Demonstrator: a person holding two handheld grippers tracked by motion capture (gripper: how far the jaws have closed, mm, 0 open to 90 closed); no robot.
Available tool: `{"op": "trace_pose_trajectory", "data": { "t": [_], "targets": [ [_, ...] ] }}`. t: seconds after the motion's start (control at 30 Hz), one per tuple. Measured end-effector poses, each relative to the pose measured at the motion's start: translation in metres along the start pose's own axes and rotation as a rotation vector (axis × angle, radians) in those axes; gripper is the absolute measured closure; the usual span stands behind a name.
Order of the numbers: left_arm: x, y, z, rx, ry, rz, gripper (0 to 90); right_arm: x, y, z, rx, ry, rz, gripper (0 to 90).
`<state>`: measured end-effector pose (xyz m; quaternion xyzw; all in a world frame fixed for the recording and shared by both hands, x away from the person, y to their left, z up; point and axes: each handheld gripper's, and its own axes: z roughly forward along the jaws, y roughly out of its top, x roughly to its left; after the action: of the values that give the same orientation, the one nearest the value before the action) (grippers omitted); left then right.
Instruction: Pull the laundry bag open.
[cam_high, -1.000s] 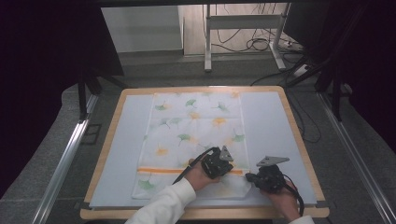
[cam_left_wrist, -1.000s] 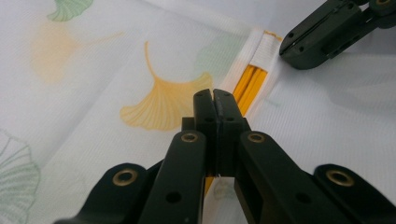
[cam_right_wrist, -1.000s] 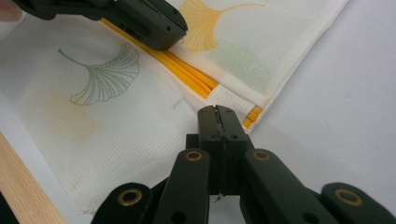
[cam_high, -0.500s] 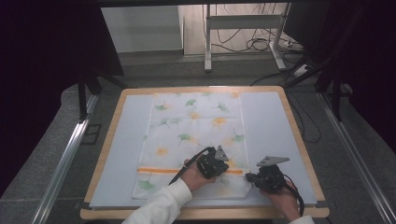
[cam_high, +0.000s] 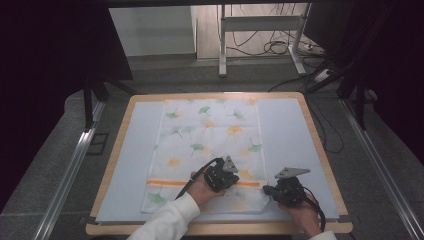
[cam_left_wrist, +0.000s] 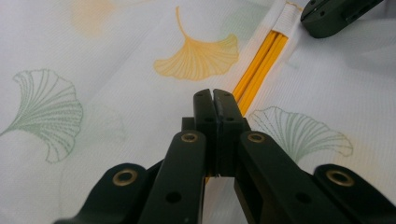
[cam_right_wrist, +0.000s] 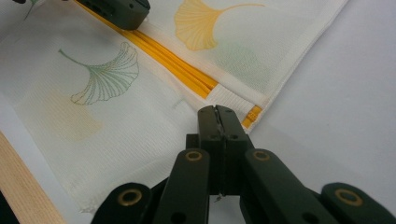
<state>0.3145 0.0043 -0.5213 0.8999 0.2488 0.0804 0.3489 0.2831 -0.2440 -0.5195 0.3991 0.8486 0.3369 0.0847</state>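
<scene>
A white cloth (cam_high: 210, 145) printed with green and yellow ginkgo leaves lies flat on the pale mat, with an orange stripe (cam_high: 170, 182) across its near end. My left gripper (cam_high: 228, 177) rests over the cloth by that stripe. In the left gripper view its jaws (cam_left_wrist: 215, 95) are shut, tips just left of the orange stripe (cam_left_wrist: 257, 70), with nothing seen between them. My right gripper (cam_high: 266, 190) sits at the cloth's right edge. Its jaws (cam_right_wrist: 216, 111) are shut too, tips at the hem where the orange stripe (cam_right_wrist: 187, 70) ends.
The pale mat (cam_high: 295, 135) covers a wood-rimmed table (cam_high: 320, 150). Bare mat lies left and right of the cloth. The wooden front edge (cam_right_wrist: 23, 182) is close to the right gripper. Cables and a metal stand (cam_high: 260, 30) are on the floor beyond.
My left gripper has slid a little to the left along the orange stripe. The right gripper has stayed where it was. The cloth lies as before.
</scene>
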Motion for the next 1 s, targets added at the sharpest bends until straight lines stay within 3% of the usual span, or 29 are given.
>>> {"op": "trace_pose_trajectory", "data": {
  "t": [0.87, 1.0],
  "targets": [
    [0.007, -0.018, -0.014, -0.010, 0.022, -0.032, 90.0, 0.001, 0.000, -0.001, 0.002, -0.004, -0.008, 89.5],
    [0.008, -0.019, -0.017, 0.006, 0.030, -0.019, 90.0, 0.001, 0.000, -0.001, 0.004, -0.009, -0.011, 89.5]
  ]
}}
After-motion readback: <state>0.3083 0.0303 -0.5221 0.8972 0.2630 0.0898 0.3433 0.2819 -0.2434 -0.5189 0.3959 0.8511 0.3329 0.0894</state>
